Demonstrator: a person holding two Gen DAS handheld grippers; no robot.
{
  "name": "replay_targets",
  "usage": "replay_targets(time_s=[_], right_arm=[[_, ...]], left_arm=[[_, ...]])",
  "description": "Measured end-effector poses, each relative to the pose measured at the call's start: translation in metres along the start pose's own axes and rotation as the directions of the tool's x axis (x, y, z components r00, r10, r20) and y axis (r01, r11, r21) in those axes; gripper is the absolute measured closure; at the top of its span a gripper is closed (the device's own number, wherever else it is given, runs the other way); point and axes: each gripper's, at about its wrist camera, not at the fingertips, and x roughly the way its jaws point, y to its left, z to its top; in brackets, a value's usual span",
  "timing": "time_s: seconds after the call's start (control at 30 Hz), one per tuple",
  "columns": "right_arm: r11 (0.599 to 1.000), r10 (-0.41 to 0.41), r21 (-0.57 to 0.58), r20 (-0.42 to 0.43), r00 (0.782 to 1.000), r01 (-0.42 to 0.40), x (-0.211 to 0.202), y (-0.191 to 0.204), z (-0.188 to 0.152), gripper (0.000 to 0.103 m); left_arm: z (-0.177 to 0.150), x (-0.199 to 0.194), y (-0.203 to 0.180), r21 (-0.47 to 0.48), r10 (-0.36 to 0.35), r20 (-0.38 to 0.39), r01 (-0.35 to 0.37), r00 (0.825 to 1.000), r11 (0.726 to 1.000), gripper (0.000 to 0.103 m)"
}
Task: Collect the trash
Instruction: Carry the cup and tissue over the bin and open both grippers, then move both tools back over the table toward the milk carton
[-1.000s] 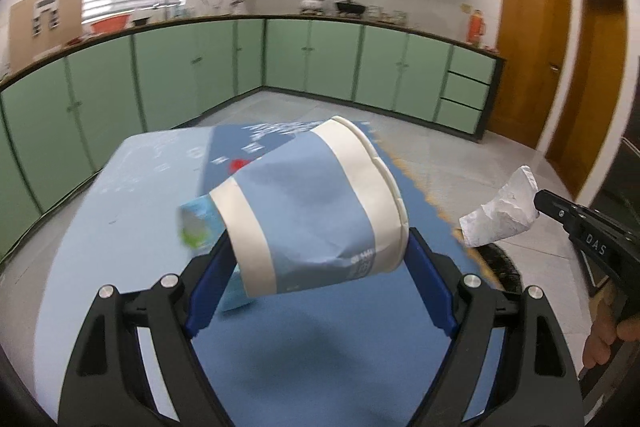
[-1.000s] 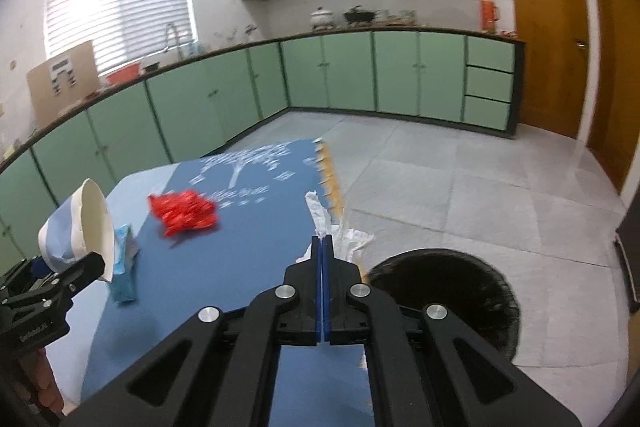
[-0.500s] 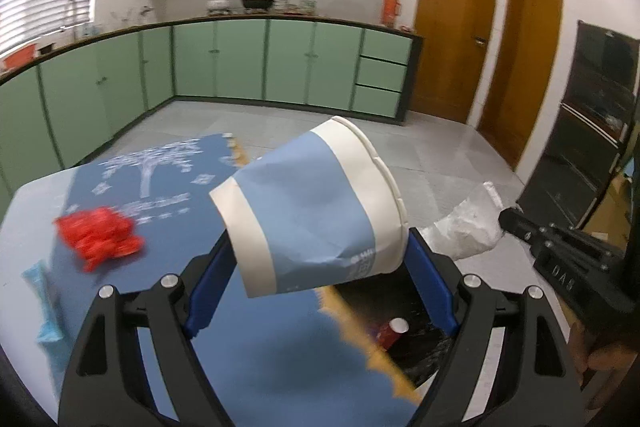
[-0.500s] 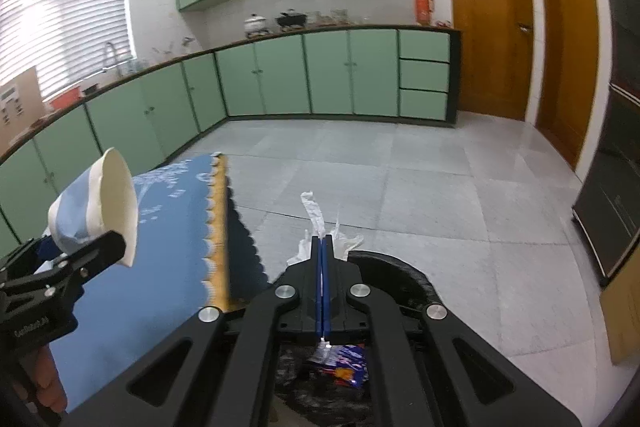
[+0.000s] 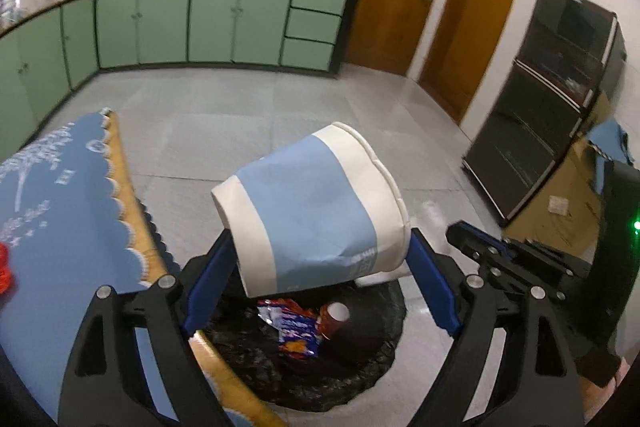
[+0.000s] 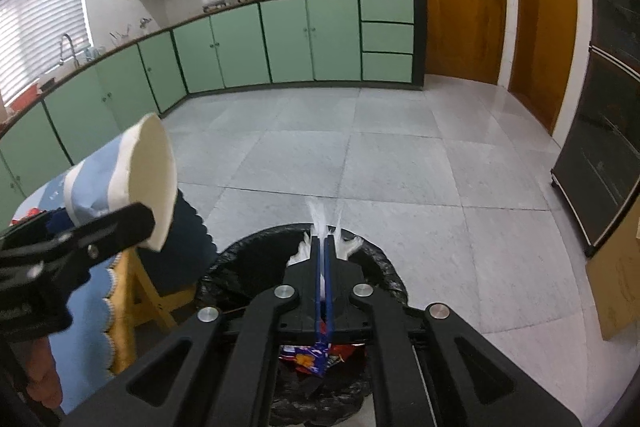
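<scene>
Two hand-held grippers hang over the bin (image 5: 384,359): left hand-held gripper (image 5: 320,259) squeezes the cup (image 5: 312,211), right hand-held gripper (image 6: 324,247) pinches the tissue (image 6: 320,223). Letting go early could drop the cup near the desk (image 5: 60,211).

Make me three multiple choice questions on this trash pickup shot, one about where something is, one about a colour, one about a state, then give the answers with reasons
1. Where is the paper cup?
A. lying on the table
B. held above the trash bin
C. on the floor by the door

2. What colour is the liner of the trash bin?
A. black
B. white
C. green

3. How does the right gripper stand?
A. wide open and empty
B. shut on the white tissue
C. shut on a red wrapper

Answers:
1 B, the left gripper clamps the cup between its blue pads with the bin opening right below it.
2 A, crinkled black plastic lines the rim and the inside, where a snack wrapper lies.
3 B, the white tissue sticks out past the closed fingertips, over the bin.
</scene>
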Motion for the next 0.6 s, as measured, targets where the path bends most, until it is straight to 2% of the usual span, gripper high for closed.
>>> replay_targets(time_s=[0.07, 0.2, 0.27, 0.4, 0.5, 0.6], right_arm=[[1.000, -0.011, 0.006, -0.004, 1.000, 0.011, 0.003, -0.003, 0.000, 0.090], [0.999, -0.019, 0.026, 0.002, 1.000, 0.019, 0.003, -0.007, -0.001, 0.081], [0.999, -0.022, 0.028, 0.006, 1.000, 0.022, 0.001, -0.007, -0.002, 0.075], [0.999, -0.022, 0.030, 0.011, 1.000, 0.022, -0.003, -0.006, -0.003, 0.073], [0.999, -0.021, 0.039, 0.018, 1.000, 0.020, -0.007, -0.006, 0.000, 0.071], [0.999, -0.019, 0.043, 0.036, 0.999, 0.018, -0.017, -0.004, 0.001, 0.061]], left_arm=[[-0.003, 0.002, 0.000, 0.000, -0.021, -0.008, 0.021, 1.000, 1.000, 0.020], [-0.007, 0.002, 0.001, -0.002, -0.045, -0.008, 0.045, 0.999, 0.999, 0.017], [-0.004, 0.005, 0.001, -0.004, -0.040, -0.009, 0.040, 0.999, 0.999, 0.017], [-0.001, -0.001, 0.007, -0.018, -0.032, -0.002, 0.032, 0.999, 0.999, 0.017], [0.001, -0.017, 0.012, -0.026, -0.011, 0.030, 0.012, 0.999, 1.000, 0.017], [0.000, -0.037, 0.022, -0.035, 0.028, 0.062, -0.026, 0.998, 0.999, 0.017]])
